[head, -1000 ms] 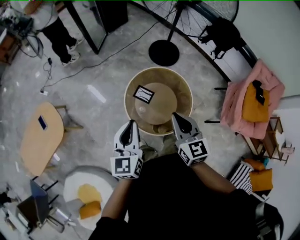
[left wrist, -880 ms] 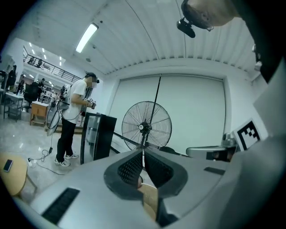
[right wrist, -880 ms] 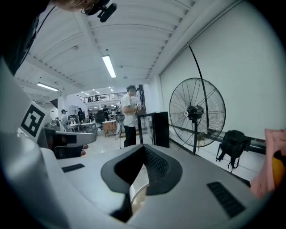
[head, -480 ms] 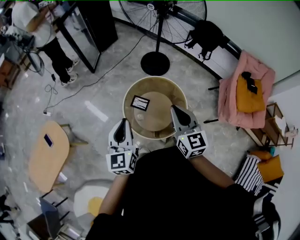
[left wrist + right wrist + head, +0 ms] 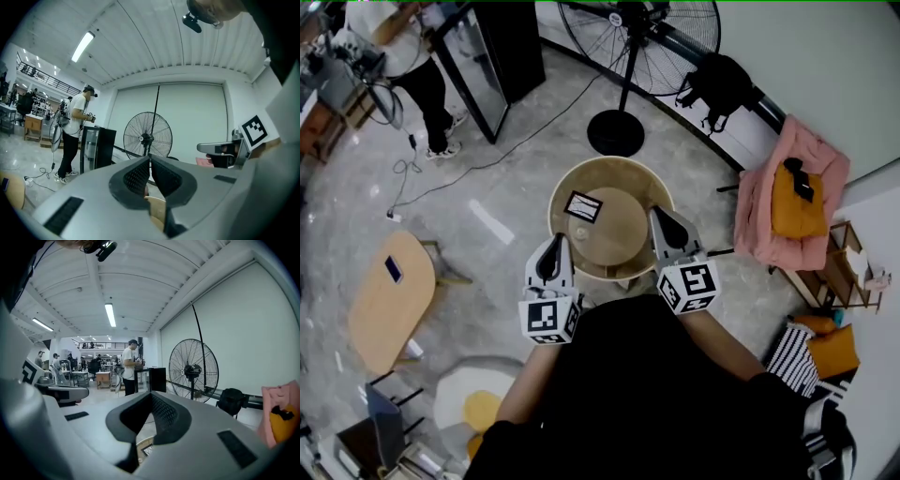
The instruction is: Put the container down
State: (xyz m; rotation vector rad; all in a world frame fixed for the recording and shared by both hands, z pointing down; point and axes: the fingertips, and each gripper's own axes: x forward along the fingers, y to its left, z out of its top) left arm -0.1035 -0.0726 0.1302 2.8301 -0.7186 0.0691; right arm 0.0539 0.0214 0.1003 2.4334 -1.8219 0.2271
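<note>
Above the grey marbled floor (image 5: pixel 487 272), the round tan container (image 5: pixel 581 180) hangs held as it was a second ago. Its thin rim is pinched by the left gripper (image 5: pixel 554 244) on one side and the right gripper (image 5: pixel 657 214) on the other, both clamped tight, while the pedestal fan (image 5: pixel 634 28) now shows more fully. Smooth-walled and bucket-shaped, the container has a flat disc inside bearing a black-framed white label (image 5: pixel 582 205) too small to read.
</note>
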